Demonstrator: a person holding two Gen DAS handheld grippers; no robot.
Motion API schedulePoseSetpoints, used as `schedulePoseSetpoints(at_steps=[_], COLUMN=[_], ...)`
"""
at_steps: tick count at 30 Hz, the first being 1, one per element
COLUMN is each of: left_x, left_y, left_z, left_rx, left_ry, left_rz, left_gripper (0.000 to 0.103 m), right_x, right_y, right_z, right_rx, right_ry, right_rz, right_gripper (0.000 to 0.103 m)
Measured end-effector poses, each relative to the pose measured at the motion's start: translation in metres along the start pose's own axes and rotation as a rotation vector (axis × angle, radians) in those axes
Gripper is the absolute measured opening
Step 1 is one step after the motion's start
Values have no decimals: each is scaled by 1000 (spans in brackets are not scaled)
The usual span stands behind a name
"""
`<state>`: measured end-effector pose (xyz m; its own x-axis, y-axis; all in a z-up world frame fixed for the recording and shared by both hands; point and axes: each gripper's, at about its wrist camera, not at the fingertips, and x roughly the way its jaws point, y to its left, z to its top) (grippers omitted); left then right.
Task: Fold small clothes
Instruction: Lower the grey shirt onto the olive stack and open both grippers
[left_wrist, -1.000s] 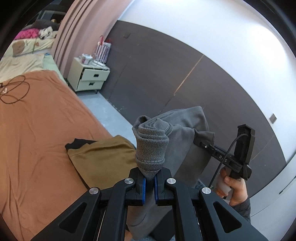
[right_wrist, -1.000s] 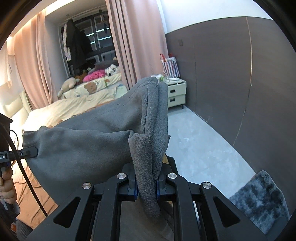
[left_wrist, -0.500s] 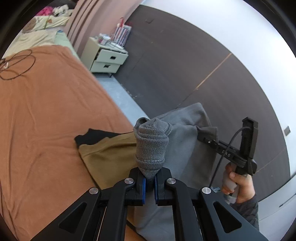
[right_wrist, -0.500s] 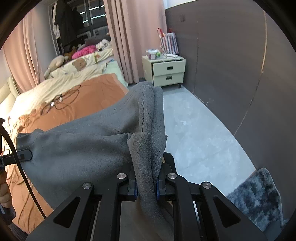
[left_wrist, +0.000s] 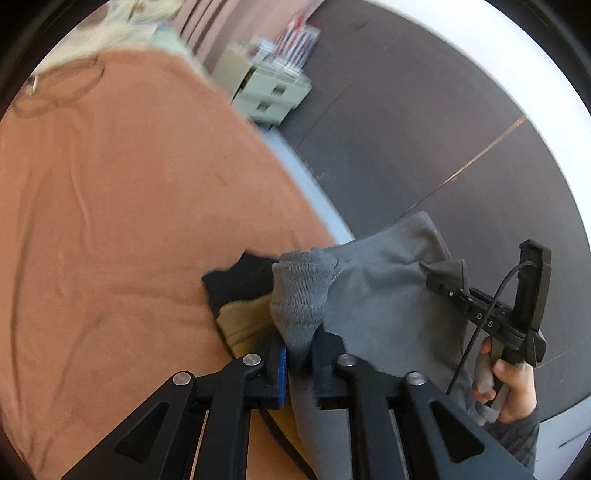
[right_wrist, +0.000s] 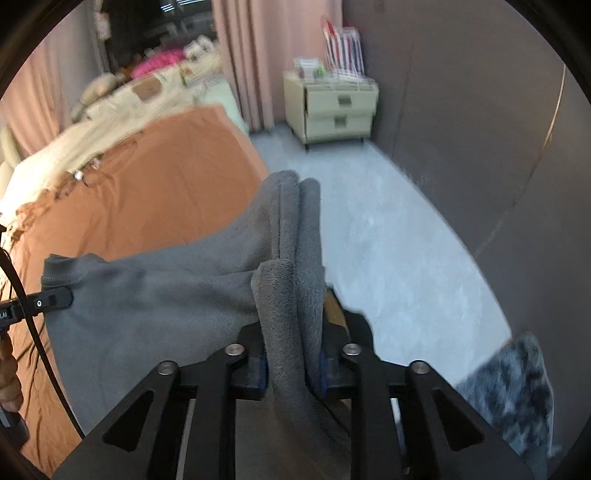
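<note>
My left gripper (left_wrist: 299, 363) clamped on grey garment (left_wrist: 384, 295) cuff, right gripper (right_wrist: 293, 365) clamped on bunched opposite edge; cloth stretched between them, centre frame, above orange bed (left_wrist: 110, 221), likely to spread flat beside folded tan garment (left_wrist: 243, 325) before folding

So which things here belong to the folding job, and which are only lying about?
Job:
- grey garment, held between both grippers
- left gripper
- right gripper
- tan garment
- black garment
- orange bedspread

Lying about:
- nightstand
- dark rug
- plush toys
</note>
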<state>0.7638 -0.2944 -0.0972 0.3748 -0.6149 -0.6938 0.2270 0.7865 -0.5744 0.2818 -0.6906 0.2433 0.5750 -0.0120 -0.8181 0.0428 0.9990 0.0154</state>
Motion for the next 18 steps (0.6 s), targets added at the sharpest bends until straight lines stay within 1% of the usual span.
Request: schedulePoseSetpoints(at_steps=[1, 2, 3, 5, 7, 10, 14, 17, 18], left_x=[5, 6, 3, -4, -9, -18, -28, -28, -28], left_y=[4, 7, 8, 11, 15, 18, 9, 2, 1], left_z=[-1, -3, -6, -11, -16, -25, -44, -64, -70], left_rx=[-13, -18, -19, -21, -41, -68, -29, -13, -12], left_ry=[20, 22, 12, -18, -21, -21, -15, 18, 28], left_rz=[18, 33, 33, 22, 17, -11, -4, -22, -25], left_gripper=[26, 42, 58, 70, 71, 71, 71, 71, 68], right_x=[3, 1, -7, -21, -39, -65, -90, -97, -102], right_y=[-3, -5, -10, -18, -29, -47, -57, -54, -58], right_z=[-1, 0, -2, -4, -13, -29, -57, -72, -81], right_rx=[5, 3, 3, 22, 54, 91, 120, 131, 134], right_ry=[18, 15, -2, -23, -25, -18, -15, -10, -4], right_rz=[-18, -37, -55, -45, -30, -40, -33, -27, -27], right_gripper=[25, 36, 51, 65, 65, 65, 65, 65, 65])
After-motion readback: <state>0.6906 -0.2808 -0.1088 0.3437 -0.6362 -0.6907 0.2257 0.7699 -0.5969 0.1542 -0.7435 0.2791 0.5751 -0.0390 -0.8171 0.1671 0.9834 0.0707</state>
